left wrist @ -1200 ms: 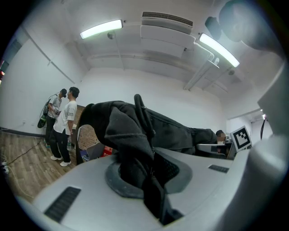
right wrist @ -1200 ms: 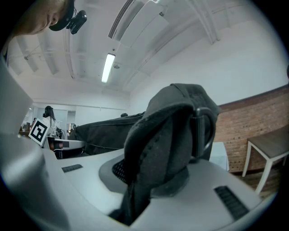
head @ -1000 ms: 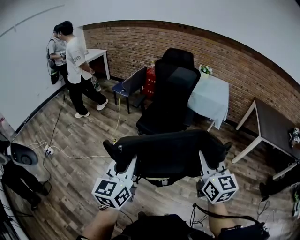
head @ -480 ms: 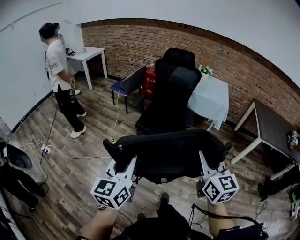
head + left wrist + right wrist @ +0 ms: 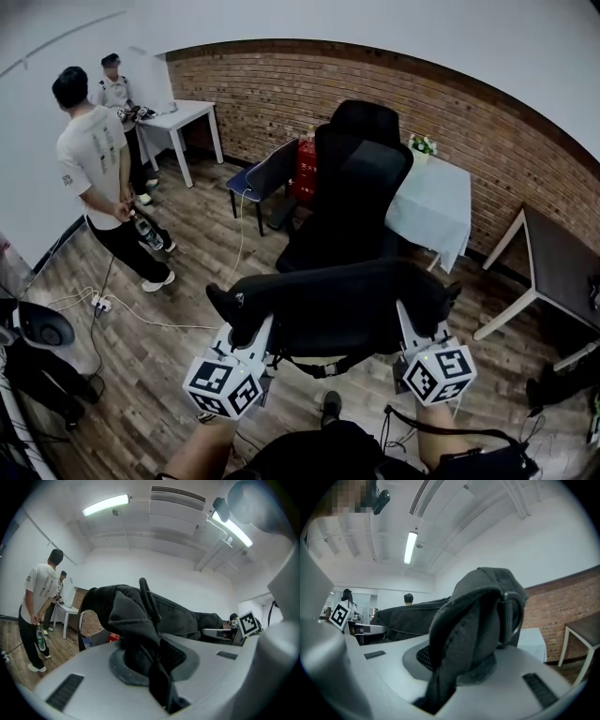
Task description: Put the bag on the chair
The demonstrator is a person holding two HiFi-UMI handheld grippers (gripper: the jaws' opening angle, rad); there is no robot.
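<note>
A long black bag hangs level in the air between my two grippers, in front of the black office chair. My left gripper is shut on the bag's left end, where dark fabric and a strap are pinched between the jaws. My right gripper is shut on the right end, with a thick padded fold and a ring clamped in it. The bag stretches away toward the other gripper in each gripper view. The chair's seat lies just beyond the bag.
A table with a pale cloth stands right of the chair, a dark blue chair to its left. Two people stand by a white desk at far left. Cables and a power strip lie on the wooden floor. A dark table is at right.
The bag and both grippers keep their place in the view. The room has shifted slightly as I step forward. The person at left has walked nearer and turned his back.
</note>
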